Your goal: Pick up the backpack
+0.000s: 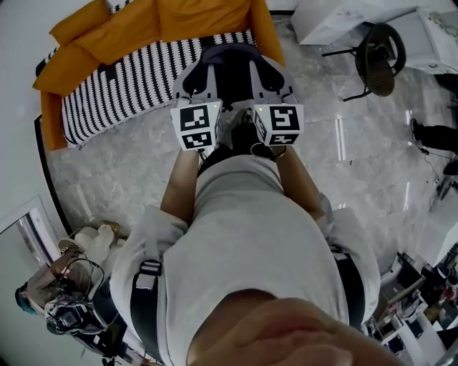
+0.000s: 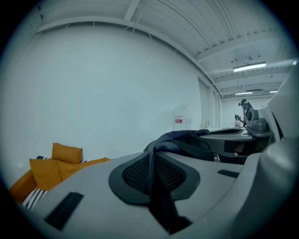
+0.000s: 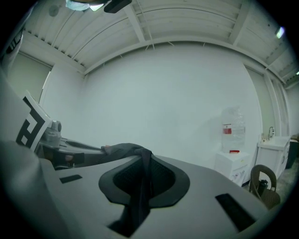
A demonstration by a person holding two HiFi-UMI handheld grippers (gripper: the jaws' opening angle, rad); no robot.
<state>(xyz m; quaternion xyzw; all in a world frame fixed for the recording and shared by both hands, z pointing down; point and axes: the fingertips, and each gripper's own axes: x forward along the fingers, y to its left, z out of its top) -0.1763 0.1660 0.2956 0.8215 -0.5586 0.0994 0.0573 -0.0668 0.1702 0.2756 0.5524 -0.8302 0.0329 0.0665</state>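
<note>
Black backpack (image 1: 229, 75) hung between both claws, at the sofa's (image 1: 122, 78) near edge | left claw (image 2: 156, 170) clamped its strap (image 2: 182, 140) | right claw (image 3: 142, 175) clamped likewise | load centred, neither hand nearer

1. Sofa (image 1: 107, 82): orange frame, black-and-white striped seat; reference for all entries below.
2. Orange cushions (image 1: 107, 32): along the sofa's back.
3. Grey marbled floor (image 1: 343, 157): under and before the sofa.
4. Black chair (image 1: 379, 57): well apart, right of the sofa.
5. White table (image 1: 336, 18): right of the sofa, just beside the chair.
6. Water dispenser (image 3: 232, 133): against the white wall, well right of the sofa.
</note>
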